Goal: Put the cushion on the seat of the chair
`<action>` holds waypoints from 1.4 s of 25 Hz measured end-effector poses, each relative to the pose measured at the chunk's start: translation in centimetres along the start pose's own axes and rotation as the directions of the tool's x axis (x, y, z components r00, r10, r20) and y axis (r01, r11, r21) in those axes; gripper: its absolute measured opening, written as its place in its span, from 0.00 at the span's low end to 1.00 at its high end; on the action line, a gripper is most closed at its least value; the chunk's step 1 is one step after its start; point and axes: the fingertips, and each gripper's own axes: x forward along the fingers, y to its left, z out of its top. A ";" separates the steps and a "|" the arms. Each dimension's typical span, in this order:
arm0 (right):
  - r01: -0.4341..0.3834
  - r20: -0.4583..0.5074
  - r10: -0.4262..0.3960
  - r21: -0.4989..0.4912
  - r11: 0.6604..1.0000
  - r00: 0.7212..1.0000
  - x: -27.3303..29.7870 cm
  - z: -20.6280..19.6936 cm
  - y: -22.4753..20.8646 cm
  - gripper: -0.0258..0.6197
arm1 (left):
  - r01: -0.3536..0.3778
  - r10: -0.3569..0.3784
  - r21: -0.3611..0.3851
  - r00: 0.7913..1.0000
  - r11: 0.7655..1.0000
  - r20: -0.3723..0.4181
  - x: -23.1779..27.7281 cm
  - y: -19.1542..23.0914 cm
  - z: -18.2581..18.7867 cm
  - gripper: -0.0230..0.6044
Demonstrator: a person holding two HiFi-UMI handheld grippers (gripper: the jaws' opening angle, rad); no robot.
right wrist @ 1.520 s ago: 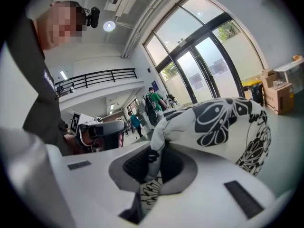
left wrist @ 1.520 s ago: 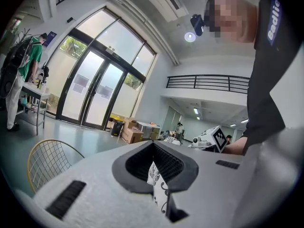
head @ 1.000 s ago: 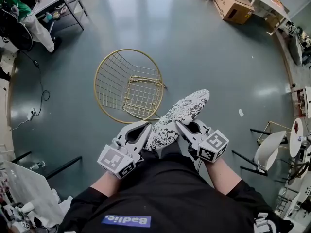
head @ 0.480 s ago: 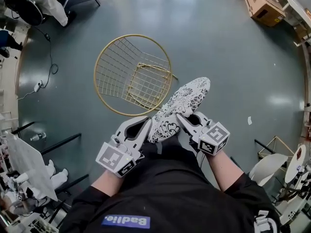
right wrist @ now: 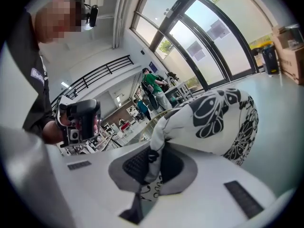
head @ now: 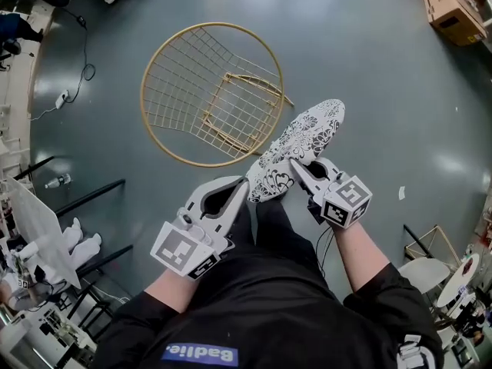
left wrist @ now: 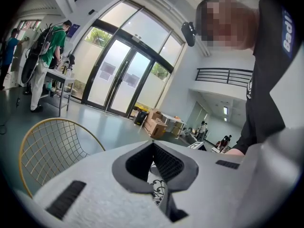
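Note:
A round gold wire chair stands on the grey floor ahead of me, its square wire seat on the side nearest the cushion. The black-and-white patterned cushion hangs between both grippers, just right of the seat and tilted away from me. My left gripper is shut on the cushion's near edge; a strip of patterned fabric shows between its jaws. My right gripper is shut on the cushion's side, with fabric bunched into its jaws. The chair shows low at the left of the left gripper view.
A cardboard box sits at the far right. Black floor rails and a cable lie to the left, and a white chair stands at lower right. A person stands at a table far off.
Both grippers have come forward and down with the cushion, towards the chair. The chair now sits closer below them, and the cushion's far end is nearer the seat.

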 end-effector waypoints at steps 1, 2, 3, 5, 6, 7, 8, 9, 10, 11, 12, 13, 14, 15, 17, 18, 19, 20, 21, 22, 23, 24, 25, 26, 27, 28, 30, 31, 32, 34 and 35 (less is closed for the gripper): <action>0.004 -0.010 -0.004 0.004 1.000 1.000 0.4 -0.5 -0.8 0.09 | -0.004 0.004 -0.005 1.000 1.000 -0.001 0.2 0.3 -0.2 0.06; 0.008 -0.020 -0.008 0.005 1.000 1.000 0.9 -1.0 -1.5 0.09 | -0.008 0.008 -0.010 1.000 1.000 -0.001 0.4 0.7 -0.5 0.06; 0.012 -0.030 -0.012 0.005 1.000 0.999 1.4 -1.6 -2.3 0.09 | -0.012 0.012 -0.016 1.000 1.000 -0.001 0.6 1.1 -0.8 0.06; 0.017 -0.050 -0.016 0.006 1.000 0.999 2.5 -2.5 -3.5 0.09 | -0.020 0.020 -0.026 1.000 0.999 0.001 0.9 1.9 -1.2 0.06; 0.016 -0.060 -0.016 0.006 1.000 0.998 3.0 -2.9 -4.0 0.09 | -0.025 0.025 -0.032 1.000 0.999 0.002 0.9 2.3 -1.4 0.06; 0.015 -0.070 -0.015 0.004 1.000 0.997 3.5 -3.3 -4.4 0.09 | -0.030 0.030 -0.038 1.000 0.999 0.003 0.9 2.8 -1.6 0.06; 0.014 -0.079 -0.013 0.002 1.000 0.997 4.1 -3.6 -4.8 0.09 | -0.035 0.035 -0.043 0.999 0.998 0.003 0.9 3.2 -1.8 0.06; 0.012 -0.086 -0.012 0.000 1.000 0.996 4.8 -3.9 -5.1 0.09 | -0.039 0.039 -0.048 0.999 0.998 0.003 0.8 3.8 -2.1 0.06; 0.010 -0.092 -0.010 -0.003 1.000 0.996 5.5 -4.1 -5.4 0.09 | -0.043 0.043 -0.052 0.999 0.998 0.003 0.8 4.3 -2.4 0.06; 0.007 -0.098 -0.007 -0.005 1.000 0.995 6.3 -4.3 -5.6 0.09 | -0.048 0.048 -0.058 0.999 0.997 0.003 0.7 4.9 -2.7 0.06; 0.001 -0.104 -0.002 -0.008 1.000 0.995 7.1 -4.4 -5.7 0.09 | -0.054 0.055 -0.065 0.999 0.996 0.003 0.5 5.4 -3.0 0.06; -0.006 -0.110 0.005 -0.012 1.000 0.994 7.9 -4.5 -5.7 0.09 | -0.061 0.062 -0.073 0.998 0.995 0.004 0.3 5.9 -3.2 0.06; -0.014 -0.113 0.012 -0.016 1.000 0.994 8.7 -4.4 -5.5 0.09 | -0.068 0.069 -0.079 0.998 0.995 0.005 0.1 6.4 -3.3 0.06; -0.023 -0.115 0.021 -0.020 1.000 0.993 9.5 -4.4 -5.4 0.09 | -0.075 0.076 -0.084 0.997 0.994 0.006 -0.1 6.8 -3.5 0.06; -0.042 -0.117 0.039 -0.029 0.999 0.992 11.3 -4.1 -5.0 0.09 | -0.089 0.091 -0.094 0.996 0.992 0.012 -0.6 7.7 -3.8 0.06; -0.051 -0.121 0.047 -0.034 0.998 0.992 12.3 -4.0 -4.7 0.09 | -0.096 0.098 -0.099 0.995 0.990 0.015 -0.9 8.2 -3.9 0.06; -0.060 -0.124 0.055 -0.039 0.997 0.991 13.4 -3.8 -4.5 0.09 | -0.103 0.105 -0.103 0.994 0.989 0.018 -1.2 8.9 -4.0 0.06; -0.067 -0.128 0.061 -0.043 0.997 0.990 14.5 -3.8 -4.2 0.09 | -0.110 0.112 -0.106 0.993 0.988 0.020 -1.7 9.6 -4.1 0.06; -0.074 -0.132 0.067 -0.046 0.996 0.989 15.7 -3.8 -3.8 0.09 | -0.116 0.120 -0.109 0.993 0.987 0.023 -2.2 10.3 -4.2 0.06; -0.080 -0.137 0.073 -0.049 0.996 0.988 16.7 -3.8 -3.6 0.09 | -0.124 0.127 -0.111 0.992 0.986 0.025 -2.7 11.0 -4.3 0.06; -0.086 -0.143 0.078 -0.051 0.995 0.987 17.8 -3.9 -3.3 0.09 | -0.132 0.136 -0.113 0.990 0.985 0.028 -3.2 11.7 -4.4 0.06; -0.090 -0.149 0.082 -0.051 0.995 0.985 18.8 -4.1 -3.2 0.09 | -0.140 0.144 -0.114 0.989 0.984 0.031 -3.7 12.3 -4.6 0.06; -0.094 -0.154 0.085 -0.049 0.994 0.984 19.8 -4.2 -3.1 0.09 | -0.147 0.152 -0.116 0.988 0.982 0.034 -4.1 12.9 -4.8 0.06; -0.096 -0.158 0.088 -0.044 0.994 0.983 20.7 -4.5 -3.0 0.09 | -0.154 0.159 -0.120 0.987 0.981 0.036 -4.5 13.4 -5.0 0.06; -0.098 -0.162 0.091 -0.039 0.994 0.983 21.5 -4.7 -3.0 0.09 | -0.161 0.167 -0.127 0.985 0.979 0.036 -4.9 13.9 -5.3 0.06; -0.100 -0.167 0.093 -0.034 0.994 0.982 22.3 -4.9 -3.0 0.09 | -0.170 0.176 -0.133 0.984 0.976 0.036 -5.3 14.3 -5.6 0.06; -0.100 -0.176 0.093 -0.026 0.995 0.980 24.2 -5.2 -3.1 0.09 | -0.190 0.198 -0.136 0.979 0.972 0.041 -6.2 15.7 -6.3 0.06; -0.097 -0.179 0.092 -0.023 0.995 0.980 25.3 -5.3 -3.2 0.09 | -0.200 0.207 -0.139 0.977 0.970 0.043 -6.7 16.5 -6.6 0.06; -0.095 -0.180 0.089 -0.021 0.995 0.980 26.3 -5.4 -3.3 0.09 | -0.207 0.215 -0.144 0.976 0.968 0.044 -7.1 17.3 -6.9 0.06; -0.090 -0.183 0.085 -0.020 0.996 0.979 28.0 -5.6 -3.3 0.09 | -0.218 0.228 -0.152 0.973 0.964 0.046 -7.9 18.7 -7.6 0.06; -0.089 -0.185 0.084 -0.022 0.996 0.979 28.7 -5.8 -3.4 0.09 | -0.224 0.234 -0.154 0.971 0.962 0.048 -8.2 19.3 -7.9 0.06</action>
